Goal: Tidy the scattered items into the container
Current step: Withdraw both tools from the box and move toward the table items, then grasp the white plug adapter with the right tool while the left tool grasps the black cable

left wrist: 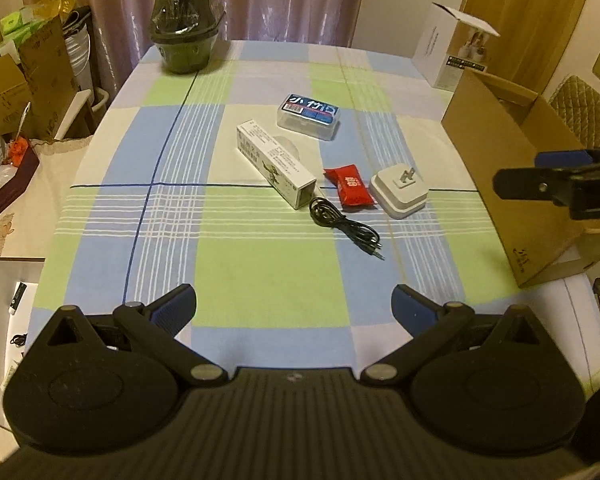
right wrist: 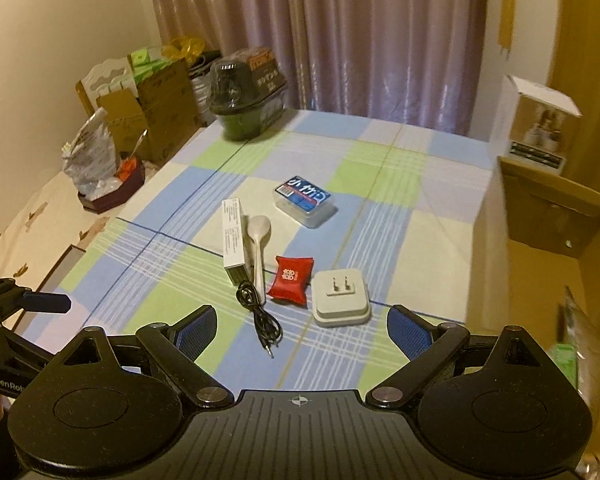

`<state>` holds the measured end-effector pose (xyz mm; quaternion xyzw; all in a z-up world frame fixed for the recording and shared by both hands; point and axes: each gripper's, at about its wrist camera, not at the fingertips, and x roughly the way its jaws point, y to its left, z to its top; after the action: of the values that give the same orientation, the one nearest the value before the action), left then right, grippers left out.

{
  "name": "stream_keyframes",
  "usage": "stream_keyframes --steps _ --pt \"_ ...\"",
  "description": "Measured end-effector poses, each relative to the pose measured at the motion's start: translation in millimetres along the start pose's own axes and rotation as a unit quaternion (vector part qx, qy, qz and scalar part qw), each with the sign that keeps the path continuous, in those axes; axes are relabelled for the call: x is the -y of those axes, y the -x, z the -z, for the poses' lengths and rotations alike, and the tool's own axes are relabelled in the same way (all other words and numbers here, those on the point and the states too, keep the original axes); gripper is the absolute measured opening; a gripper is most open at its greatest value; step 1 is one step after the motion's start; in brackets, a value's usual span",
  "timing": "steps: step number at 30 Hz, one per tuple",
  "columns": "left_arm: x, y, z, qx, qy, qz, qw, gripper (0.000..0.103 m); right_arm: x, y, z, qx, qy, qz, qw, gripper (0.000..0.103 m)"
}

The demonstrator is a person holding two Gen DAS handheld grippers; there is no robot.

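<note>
**Right wrist view: both grippers poised, nothing picked yet**

Right wrist view shows the cardboard box (right wrist: 548, 216) open at the right edge of the tabletop (right wrist: 380, 152), the scattered items all lying outside it. Step in hand looks like the first approach. Largest first: the long white carton (right wrist: 233, 236) runs near-to-far, open end toward the cameras; the clear case (right wrist: 304, 200) lies behind; the white plug adapter (right wrist: 341, 298) sits prongs up; the red sachet (right wrist: 291, 279) lies just beside it; the black cable (right wrist: 260, 316) trails plug-end nearest. Right gripper (right wrist: 302, 328) and left gripper (left wrist: 294, 308): jaws spread, empty. Next move: descend and straddle one item.
</note>
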<state>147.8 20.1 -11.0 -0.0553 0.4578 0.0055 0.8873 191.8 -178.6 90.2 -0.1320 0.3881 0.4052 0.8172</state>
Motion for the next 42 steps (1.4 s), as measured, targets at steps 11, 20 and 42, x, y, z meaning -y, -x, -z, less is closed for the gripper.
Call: stream_keyframes --steps 11,20,42 --pt "13 -68 -20 -0.003 0.015 0.013 0.9998 0.101 26 -81 -20 -0.053 0.011 -0.004 0.999 0.097" --pt "38 -123 -29 -0.005 0.050 0.024 0.9984 0.075 46 -121 -34 -0.076 0.016 -0.011 0.997 0.078" --pt "37 -149 -33 -0.005 -0.006 0.016 0.9998 0.037 60 -178 -26 -0.145 0.013 -0.010 0.989 0.075"
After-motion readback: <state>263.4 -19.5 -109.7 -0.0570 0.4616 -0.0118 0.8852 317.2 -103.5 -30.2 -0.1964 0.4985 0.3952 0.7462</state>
